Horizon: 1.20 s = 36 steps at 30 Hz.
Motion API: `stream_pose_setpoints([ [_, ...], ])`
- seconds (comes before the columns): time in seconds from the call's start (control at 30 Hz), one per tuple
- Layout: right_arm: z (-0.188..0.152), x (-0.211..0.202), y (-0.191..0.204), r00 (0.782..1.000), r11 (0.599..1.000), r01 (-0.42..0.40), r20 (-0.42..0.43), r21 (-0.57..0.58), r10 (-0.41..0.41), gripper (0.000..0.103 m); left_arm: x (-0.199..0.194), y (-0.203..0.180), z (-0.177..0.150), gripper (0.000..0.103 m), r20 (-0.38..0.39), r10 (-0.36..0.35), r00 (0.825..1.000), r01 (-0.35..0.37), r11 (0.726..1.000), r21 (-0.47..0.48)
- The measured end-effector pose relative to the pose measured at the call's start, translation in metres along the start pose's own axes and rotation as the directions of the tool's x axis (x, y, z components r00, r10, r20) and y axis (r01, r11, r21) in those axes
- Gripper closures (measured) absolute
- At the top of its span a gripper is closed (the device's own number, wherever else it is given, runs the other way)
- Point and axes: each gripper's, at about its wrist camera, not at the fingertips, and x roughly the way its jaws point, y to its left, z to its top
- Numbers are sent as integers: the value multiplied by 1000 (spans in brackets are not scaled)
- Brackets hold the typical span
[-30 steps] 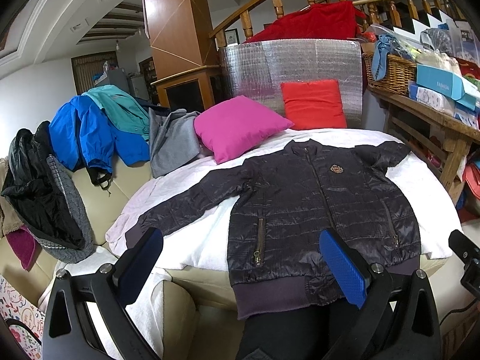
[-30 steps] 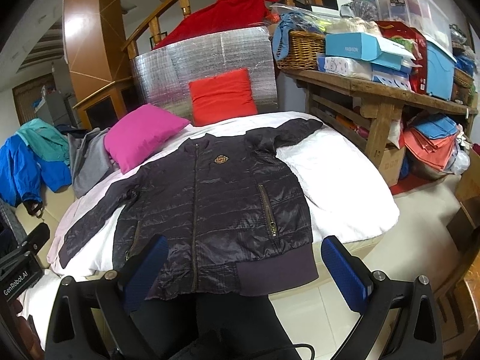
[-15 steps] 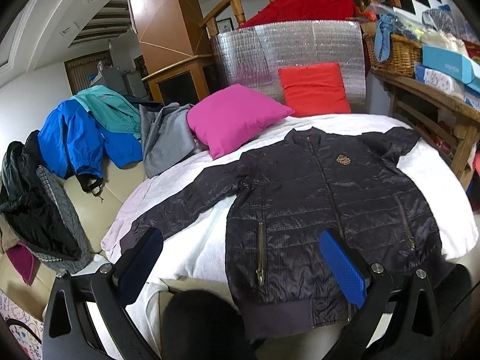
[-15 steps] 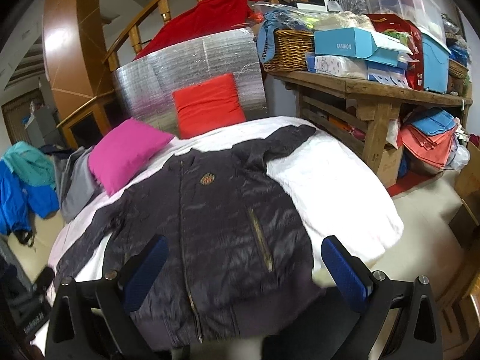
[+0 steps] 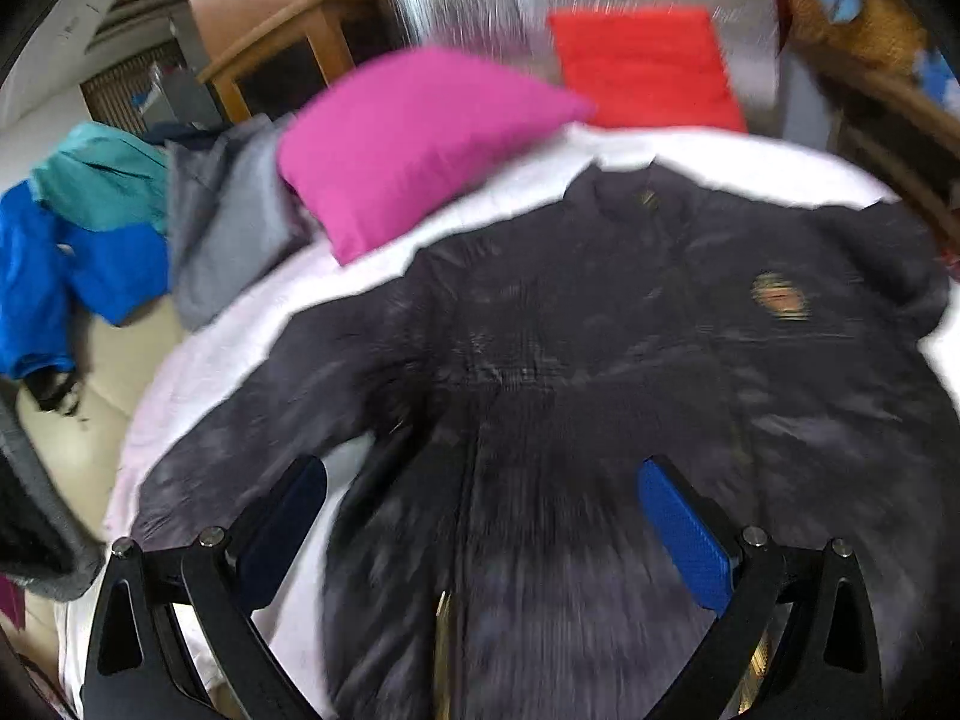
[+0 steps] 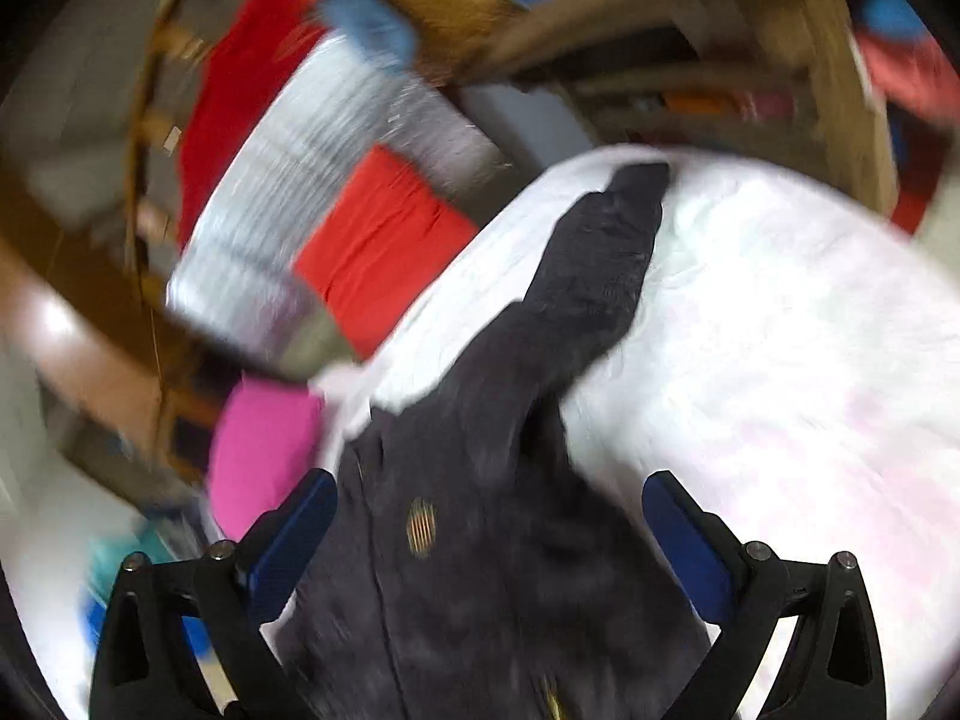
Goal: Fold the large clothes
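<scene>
Both grippers push in over the dark jacket, closer than half a second ago.

Left gripper (image 5: 480, 516) hangs wide open and empty above the dark jacket (image 5: 600, 420) near its armpit; right gripper (image 6: 489, 531), now tilted, gapes empty over the chest badge; the jacket lies spread on the white cover (image 6: 780, 330).

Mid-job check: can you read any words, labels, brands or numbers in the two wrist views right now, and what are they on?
No text can be read in either view now; both are motion-blurred.
Badge on the chest of the jacket: an orange and gold patch, its lettering, if any, too blurred to read.
The same badge in the right wrist view: only gold stripes show.
Boxes on the bench: smeared, nothing legible.
</scene>
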Motion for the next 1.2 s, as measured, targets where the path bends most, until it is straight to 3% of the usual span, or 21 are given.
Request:
stream_pose_setpoints([
  [0.07,32,33,-28,1000,993,4,-10,120,-3,0,44,-5,13,0,-53,9,999,-10,1000,-11],
  [0.13,55,60,-46,1000,985,18,-3,170,-17,0,70,-2,19,0,-95,-8,995,3,999,-49],
  [0.2,73,86,-58,1000,980,26,1,195,-27,0,86,1,23,0,-133,-29,991,18,997,-77],
  [0.37,105,155,-81,993,961,92,-89,261,-71,16,100,-6,26,0,-136,-39,990,34,999,-43],
  [0.47,111,181,-78,986,963,151,-107,221,-130,38,102,-10,25,0,-133,-65,989,61,998,-33],
  [0.53,114,187,-72,983,967,172,-101,186,-155,67,103,-12,24,0,-138,-84,987,80,996,-35],
  [0.57,115,190,-66,982,971,173,-101,163,-158,77,106,-14,24,0,-154,-93,984,88,995,-39],
  [0.67,114,188,-45,989,983,134,-84,122,-124,86,124,-17,20,0,-217,-110,970,99,993,-59],
  [0.73,114,181,-22,993,992,104,-56,64,-100,88,123,-17,19,0,-203,-111,973,96,992,-82],
  [0.87,99,152,31,998,999,-50,-35,-13,50,88,122,-17,15,0,-191,-117,975,101,991,-91],
  [1.0,61,140,84,979,981,-185,-94,-67,178,88,122,-10,13,0,-224,-146,964,131,988,-82],
  [1.07,28,142,107,956,964,-253,-172,-85,236,88,126,-2,17,0,-247,-159,956,143,986,-84],
  [1.2,-40,166,125,910,951,-305,-312,-57,273,86,108,27,26,0,-145,-133,980,109,981,-162],
])
